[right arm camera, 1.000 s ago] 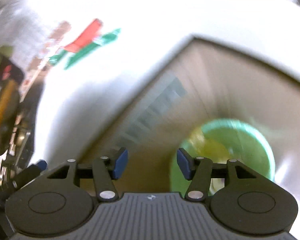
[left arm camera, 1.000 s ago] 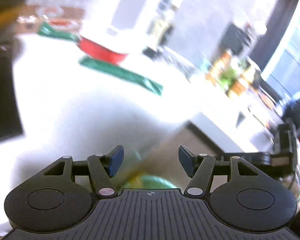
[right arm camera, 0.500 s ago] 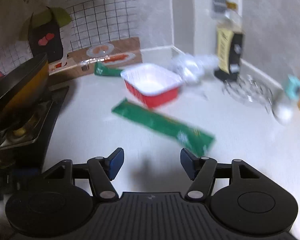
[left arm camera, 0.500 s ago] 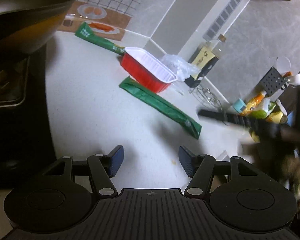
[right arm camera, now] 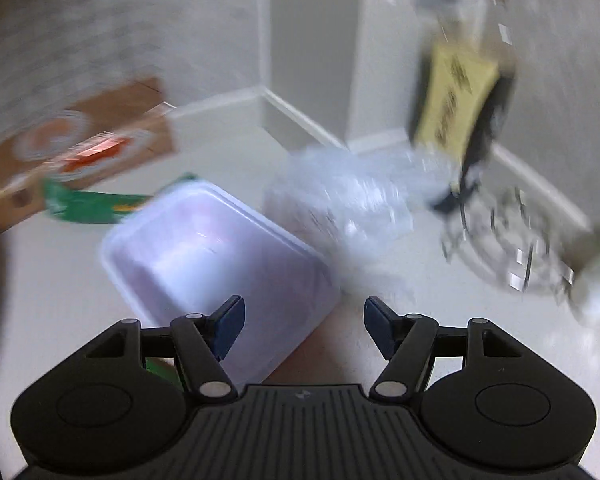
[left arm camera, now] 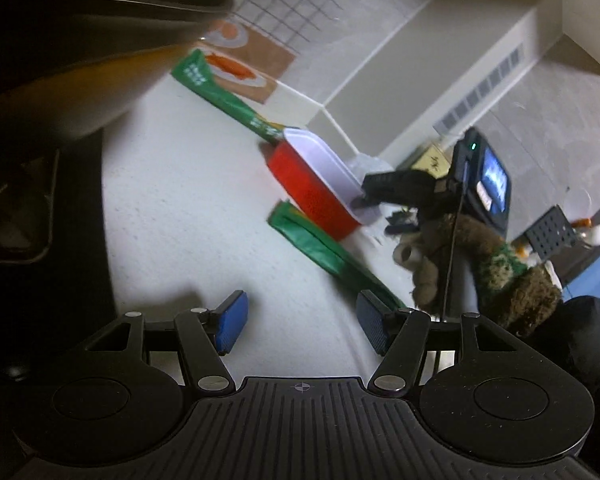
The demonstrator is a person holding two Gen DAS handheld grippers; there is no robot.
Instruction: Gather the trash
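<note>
On the far left, a dark metal wok point(left arm camera: 92, 12) sat on a black stove point(left arm camera: 40, 208) at the edge of the white speckled desk point(left arm camera: 188, 216). The left claw point(left arm camera: 298, 328) hovered over bare desk with its blue pads point(left arm camera: 231, 322) apart and nothing between them. Beyond it, a long green plastic wrapper point(left arm camera: 224, 92) lay against the far wall beside a brown printed card point(left arm camera: 252, 56). To its right stood a red rectangular plastic tray with a white inside point(left arm camera: 312, 188), and a second long green wrapper point(left arm camera: 332, 256) lay just near of the tray, running toward the left claw's right pad. Further right, the right claw point(left arm camera: 364, 196) reached to the tray's right end, carried by a hand in a brown and green fuzzy sleeve point(left arm camera: 496, 264).

In the right wrist view, which was blurred, the right claw point(right arm camera: 304, 326) stood with its pads point(right arm camera: 230, 320) apart; its jaws had just been opening. The white-lined tray point(right arm camera: 204, 264) lay under and just beyond the left pad, its near corner between the pads, neither visibly pressing on it. A crumpled clear plastic bag point(right arm camera: 352, 200) lay just right of the tray near the wall corner. Further right stood a dark bottle with a yellow label point(right arm camera: 456, 104), and a round wire trivet point(right arm camera: 504, 240) lay on the desk at the far right.
</note>
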